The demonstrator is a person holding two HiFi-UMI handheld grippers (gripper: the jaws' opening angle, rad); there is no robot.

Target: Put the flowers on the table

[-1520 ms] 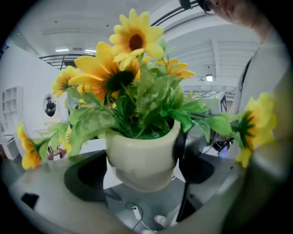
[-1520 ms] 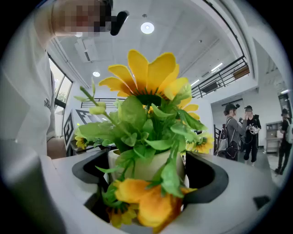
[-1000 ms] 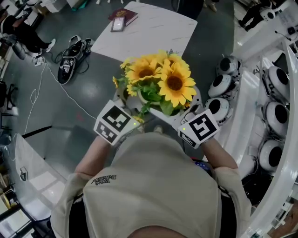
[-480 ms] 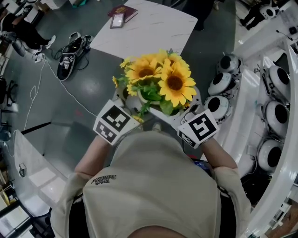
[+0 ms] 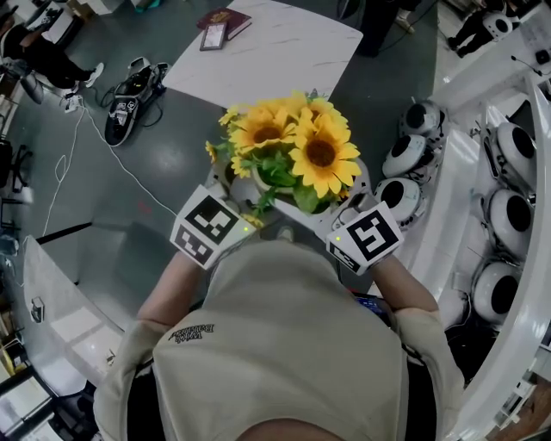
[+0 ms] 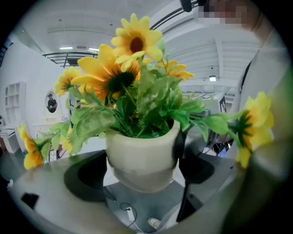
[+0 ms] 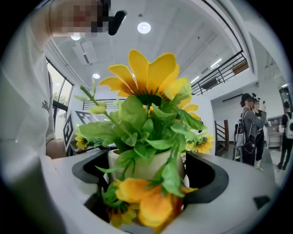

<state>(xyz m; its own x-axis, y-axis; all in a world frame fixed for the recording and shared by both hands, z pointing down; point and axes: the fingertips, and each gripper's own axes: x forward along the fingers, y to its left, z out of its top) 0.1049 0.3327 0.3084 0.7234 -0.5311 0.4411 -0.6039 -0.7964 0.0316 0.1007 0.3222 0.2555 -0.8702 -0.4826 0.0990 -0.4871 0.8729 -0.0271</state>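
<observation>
Head view: grey floor (image 5: 112, 198), with the white table (image 5: 284, 52) ahead, shifted slightly up-frame since a second ago; its book (image 5: 219, 24) is now nearer the top edge. The flowers (image 5: 288, 151) stay at chest height, off the table, between the left gripper (image 5: 225, 194) and right gripper (image 5: 351, 200).

Left gripper view: the jaws clasp the cream pot (image 6: 142, 155).

Right gripper view: the jaws clasp the same pot (image 7: 151, 165) from its other side, behind a drooping bloom.
</observation>
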